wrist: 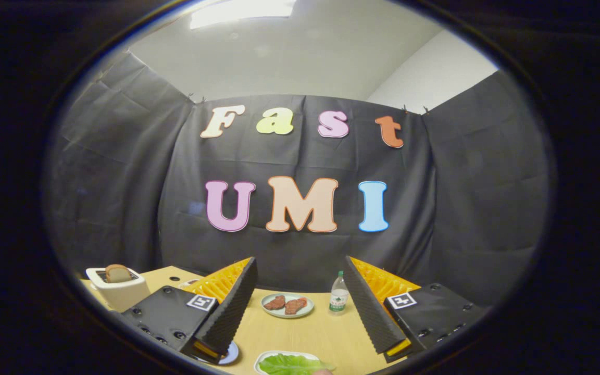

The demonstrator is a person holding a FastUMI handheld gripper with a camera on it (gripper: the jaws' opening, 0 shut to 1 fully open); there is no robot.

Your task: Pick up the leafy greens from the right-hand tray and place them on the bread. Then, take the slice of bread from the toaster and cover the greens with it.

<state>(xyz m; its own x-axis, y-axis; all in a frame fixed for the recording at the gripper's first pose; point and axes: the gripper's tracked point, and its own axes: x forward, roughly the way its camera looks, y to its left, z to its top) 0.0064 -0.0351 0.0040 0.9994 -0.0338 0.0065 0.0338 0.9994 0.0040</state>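
Jaws spread wide, holding nothing; leafy greens [290, 364] lie on their tray [266, 356] between them

A pale wood-look surface [326, 333] with a smooth, matt finish carries a glossy cream toaster [119, 291] of plastic look, holding a slice of bread [117, 272] with a rough brown crust, and a clear plastic bottle [338, 295]. The gripper [300, 312] stands with its jaws wide apart, their inner faces lined with ribbed matt black padding, backed by orange ridged plastic and matt black housings. Crinkled leafy greens [289, 364] lie on a smooth white tray [266, 356], and a pale glazed plate [287, 312] holds rough-textured brown meat [285, 303].
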